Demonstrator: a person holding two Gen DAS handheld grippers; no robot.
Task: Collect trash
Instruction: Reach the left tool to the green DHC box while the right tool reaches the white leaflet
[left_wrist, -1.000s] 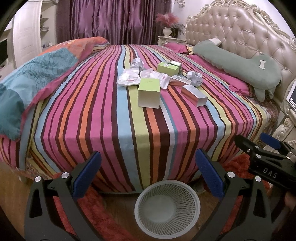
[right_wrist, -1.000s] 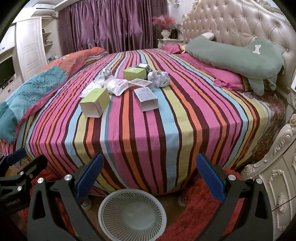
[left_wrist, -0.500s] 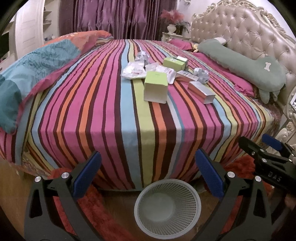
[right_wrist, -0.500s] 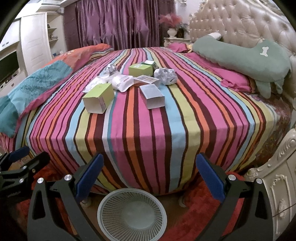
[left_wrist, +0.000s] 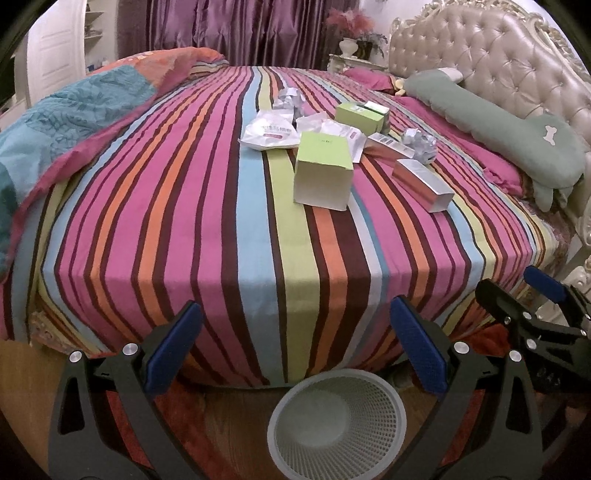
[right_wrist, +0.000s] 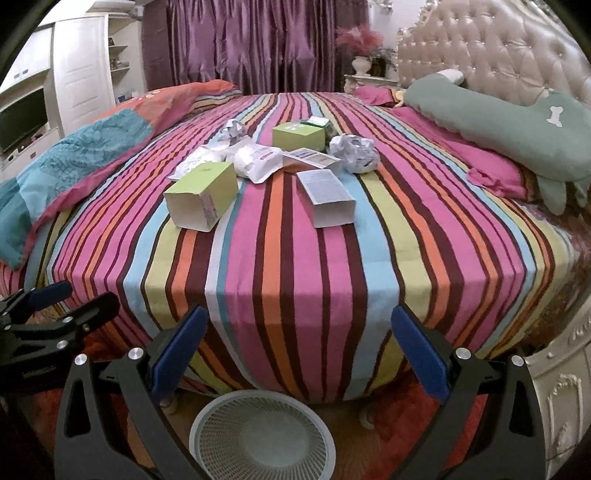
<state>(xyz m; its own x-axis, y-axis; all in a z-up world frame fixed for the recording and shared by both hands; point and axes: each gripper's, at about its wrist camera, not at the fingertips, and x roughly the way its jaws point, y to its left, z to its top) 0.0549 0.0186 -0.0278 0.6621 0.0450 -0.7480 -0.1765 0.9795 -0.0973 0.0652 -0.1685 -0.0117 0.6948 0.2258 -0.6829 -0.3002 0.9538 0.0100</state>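
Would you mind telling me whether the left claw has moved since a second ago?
Yes: the left claw has moved toward the bed; the green box now looms closer.

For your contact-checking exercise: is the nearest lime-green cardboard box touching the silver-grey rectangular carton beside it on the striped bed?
Apart. The right wrist view shows bare striped bedspread between the lime-green cardboard box and the silver-grey rectangular carton.

You face a striped bed, tufted headboard right, purple curtains behind, white cabinet left.
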